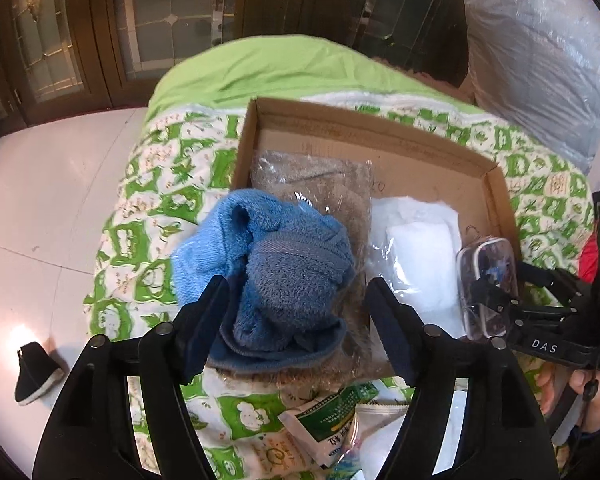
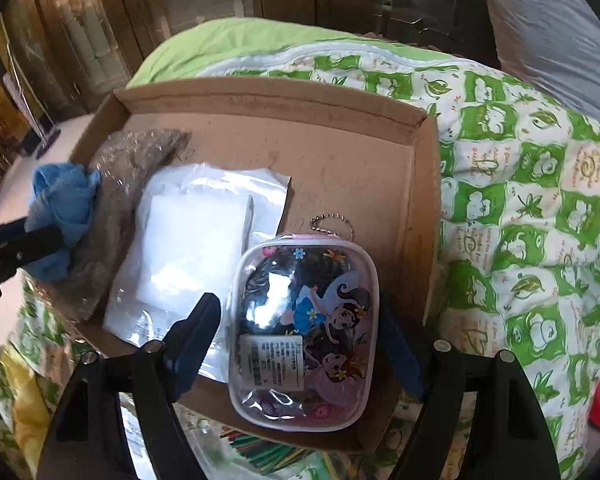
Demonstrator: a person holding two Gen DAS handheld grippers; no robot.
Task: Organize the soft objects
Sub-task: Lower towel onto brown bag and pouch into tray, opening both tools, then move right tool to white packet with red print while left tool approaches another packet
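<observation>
A shallow cardboard box (image 1: pixel 380 132) lies on a green-and-white quilt. In it are a brown fluffy item in clear wrap (image 1: pixel 340 184), a white item in a clear bag (image 1: pixel 416 248) and a clear cartoon pouch (image 2: pixel 304 332) with a ball chain. A blue towel (image 1: pixel 276 268) lies bunched on the brown item between my left gripper's (image 1: pixel 296 312) open fingers. My right gripper (image 2: pixel 300 332) is open with its fingers on either side of the pouch, which rests at the box's near right corner. The box also shows in the right wrist view (image 2: pixel 340 148).
Sachets and packets (image 1: pixel 332 420) lie on the quilt (image 2: pixel 520 200) near me. A big plastic-wrapped bundle (image 1: pixel 540 60) stands at the back right. A dark shoe (image 1: pixel 32 372) sits on the white floor at the left. Wooden glass-door cabinets (image 1: pixel 100 40) are behind.
</observation>
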